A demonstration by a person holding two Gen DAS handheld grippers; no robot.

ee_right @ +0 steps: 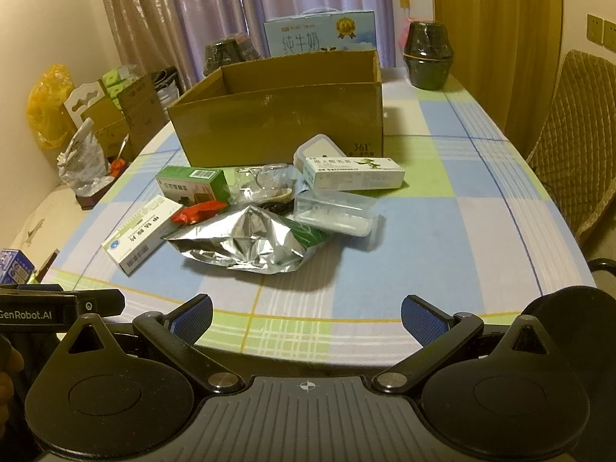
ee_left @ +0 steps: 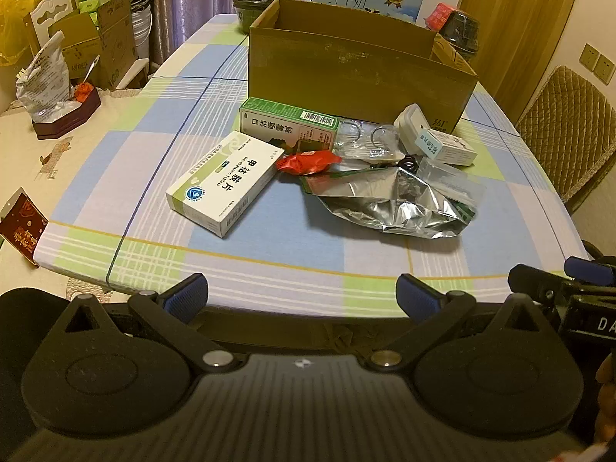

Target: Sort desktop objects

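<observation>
Both grippers hover level at the near table [ee_left: 269, 265] edge, side by side. The left gripper [ee_left: 302, 294] and right gripper [ee_right: 307, 315] have jaws spread wide, holding nothing. The clutter (white box [ee_left: 227, 183], foil bag [ee_left: 400, 204], green box [ee_left: 288, 123]) lies mid-table before the carton [ee_left: 358, 77].

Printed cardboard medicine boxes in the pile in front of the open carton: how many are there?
3. A white-and-green box lies nearest, at the pile's left. A green box lies behind it, beside the carton. A white box lies at the right. Others may be hidden under the foil bag.
</observation>
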